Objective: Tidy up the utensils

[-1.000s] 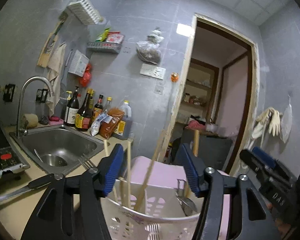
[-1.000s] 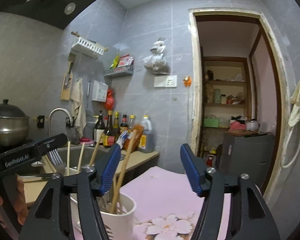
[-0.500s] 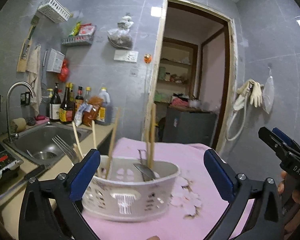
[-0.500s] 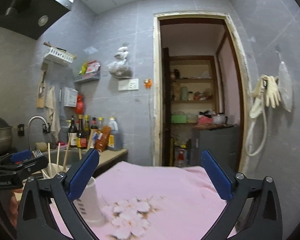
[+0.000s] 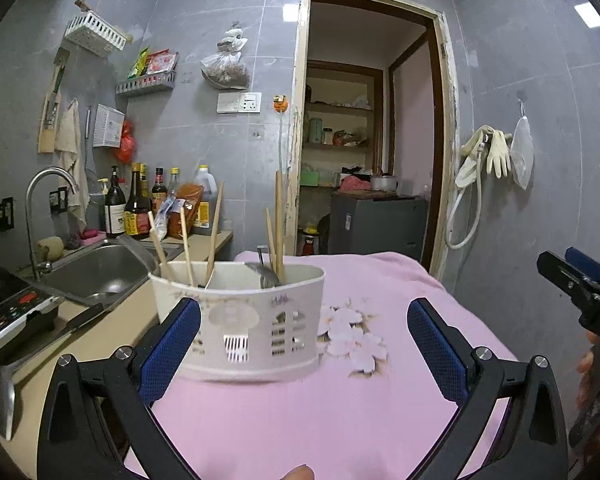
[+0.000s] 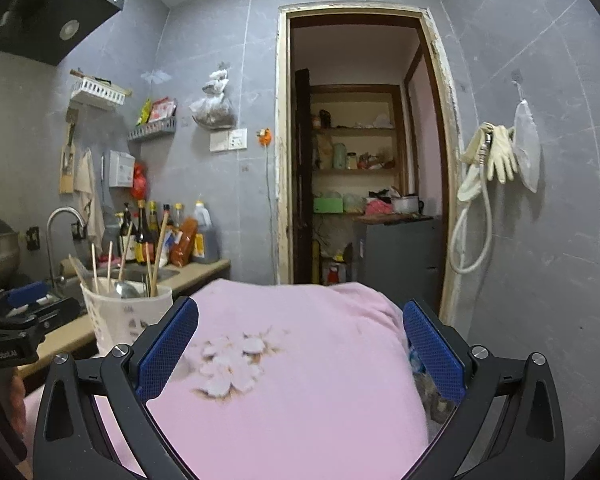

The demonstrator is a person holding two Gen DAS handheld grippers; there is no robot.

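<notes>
A white slotted utensil holder (image 5: 252,320) stands on the pink flowered cloth (image 5: 340,408), at its left end. Several wooden chopsticks (image 5: 216,224) and a metal spoon (image 5: 266,274) stick up out of it. My left gripper (image 5: 303,312) is open wide just short of the holder, with its left pad near the holder's front and nothing gripped. My right gripper (image 6: 300,312) is also open wide over bare cloth (image 6: 300,420), and the holder (image 6: 124,316) stands off to its left. Each gripper shows at the edge of the other's view.
Left of the cloth runs a beige counter with a steel sink (image 5: 96,276), a tap (image 5: 40,200), sauce bottles (image 5: 136,208) and an induction cooker (image 5: 4,308). A long-handled metal utensil (image 5: 0,396) lies on the counter's near end. An open doorway (image 6: 360,160) is straight ahead.
Both grippers have opened wide and drawn back from the holder, which now stands alone on the cloth. The right gripper has swung to the right, away from it.
</notes>
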